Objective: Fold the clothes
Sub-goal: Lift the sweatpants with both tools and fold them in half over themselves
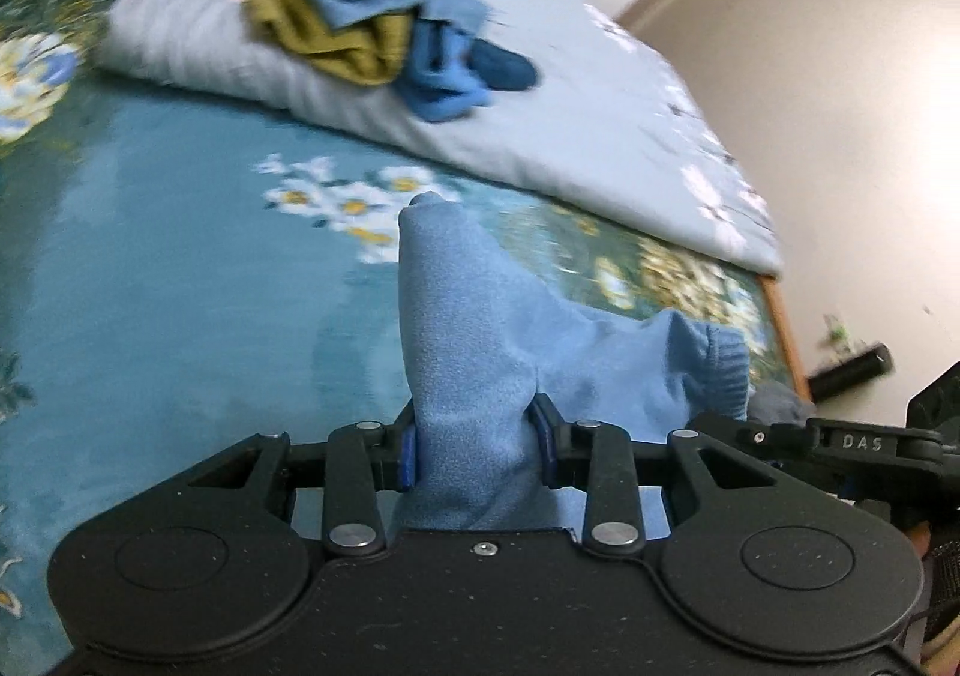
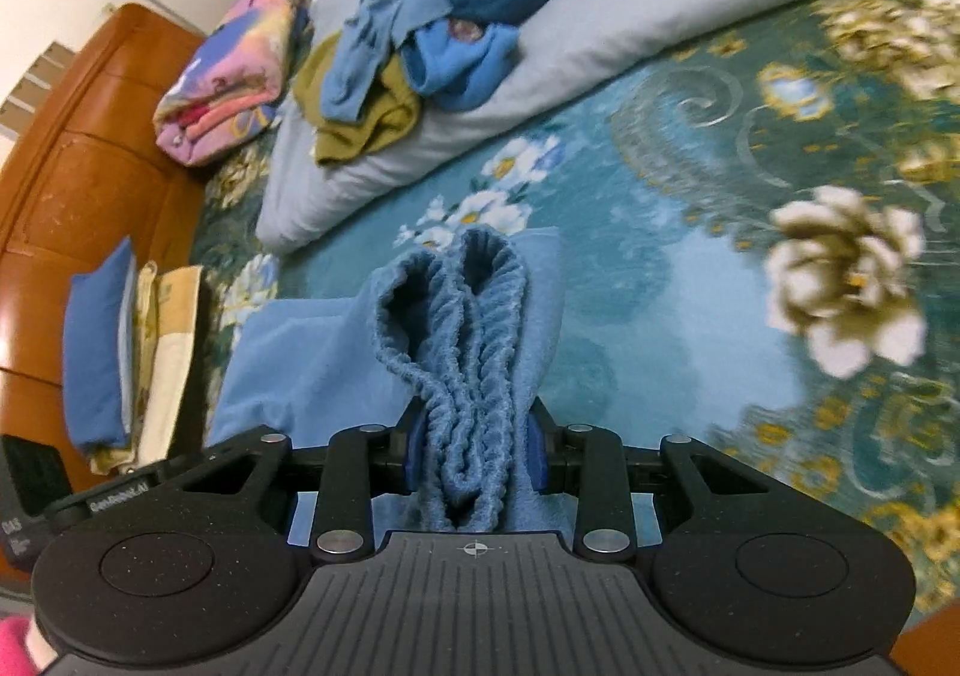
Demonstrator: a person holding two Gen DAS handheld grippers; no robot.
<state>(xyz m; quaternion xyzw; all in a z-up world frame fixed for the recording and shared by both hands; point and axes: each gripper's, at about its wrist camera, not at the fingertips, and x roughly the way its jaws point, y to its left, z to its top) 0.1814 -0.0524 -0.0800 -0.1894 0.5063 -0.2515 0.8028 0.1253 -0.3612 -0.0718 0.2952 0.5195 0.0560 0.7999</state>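
A light blue garment [image 1: 474, 340] hangs between both grippers above the teal floral bedspread [image 1: 168, 268]. My left gripper [image 1: 474, 445] is shut on a smooth bunched part of it. Its ribbed cuff [image 1: 720, 370] shows to the right. My right gripper [image 2: 477, 451] is shut on the garment's ribbed edge [image 2: 462, 328], folded double between the pads. The rest of the garment [image 2: 288, 370] drapes to the left in the right wrist view. A pile of unfolded clothes [image 1: 372, 9], olive and blue, lies on a pale quilt [image 1: 570, 123]; the pile also shows in the right wrist view [image 2: 408, 57].
A folded pink patterned blanket [image 2: 228, 75] lies by the wooden headboard [image 2: 78, 178]. A stack of folded items [image 2: 120, 352], blue and cream, sits at the left bed edge. The bed's wooden edge [image 1: 786, 328] and a wall [image 1: 840, 75] are to the right. The bedspread [image 2: 750, 256] spreads right.
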